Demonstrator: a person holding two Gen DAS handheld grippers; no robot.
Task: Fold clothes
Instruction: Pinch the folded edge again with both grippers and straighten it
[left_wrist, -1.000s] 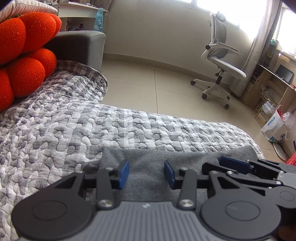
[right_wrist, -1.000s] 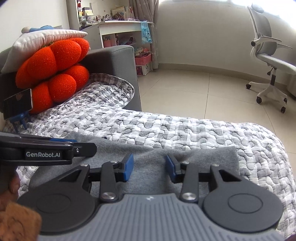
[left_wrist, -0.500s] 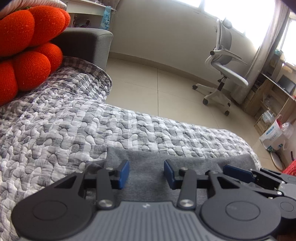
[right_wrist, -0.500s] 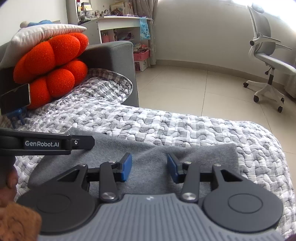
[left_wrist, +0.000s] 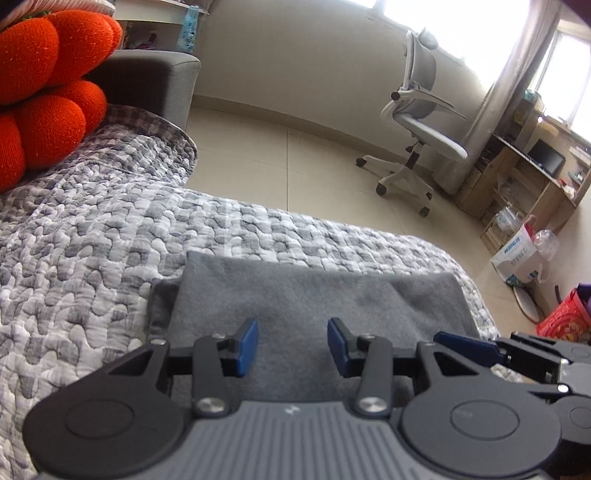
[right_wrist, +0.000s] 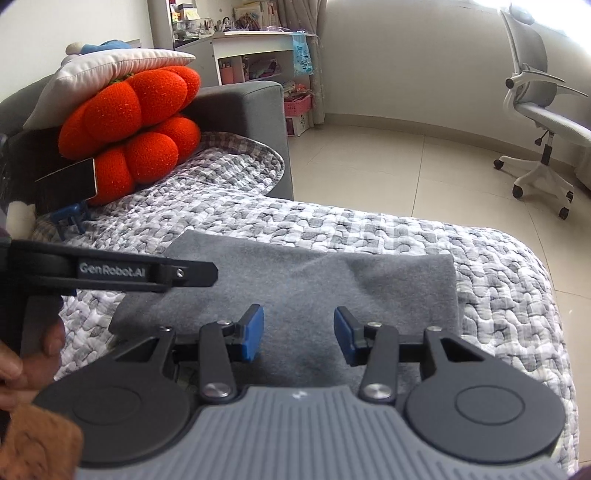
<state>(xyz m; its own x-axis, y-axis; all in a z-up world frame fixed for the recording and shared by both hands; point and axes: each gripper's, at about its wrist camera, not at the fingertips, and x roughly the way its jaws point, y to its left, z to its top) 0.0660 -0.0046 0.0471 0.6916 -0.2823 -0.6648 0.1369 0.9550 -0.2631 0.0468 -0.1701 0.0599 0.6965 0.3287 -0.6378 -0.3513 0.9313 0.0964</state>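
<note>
1. A grey folded garment (left_wrist: 317, 295) lies flat on the grey-and-white quilted cover (left_wrist: 92, 236), filling the lower centre of both views; its far edge runs straight across the middle of each frame.
2. The left gripper (left_wrist: 291, 347) sits at the bottom centre of its own view above the garment, blue pads apart, nothing between them.
3. The right gripper (right_wrist: 298, 338) is likewise spread over the cloth, empty (whether either one touches the fabric cannot be told).
4. In the right view, the left gripper's black arm crosses the left edge; a hand (right_wrist: 26, 354) holds it at lower left.
5. An orange cushion (right_wrist: 136, 122) fills the upper left; an office chair (left_wrist: 417, 122) stands on the tiled floor, upper right.
</note>
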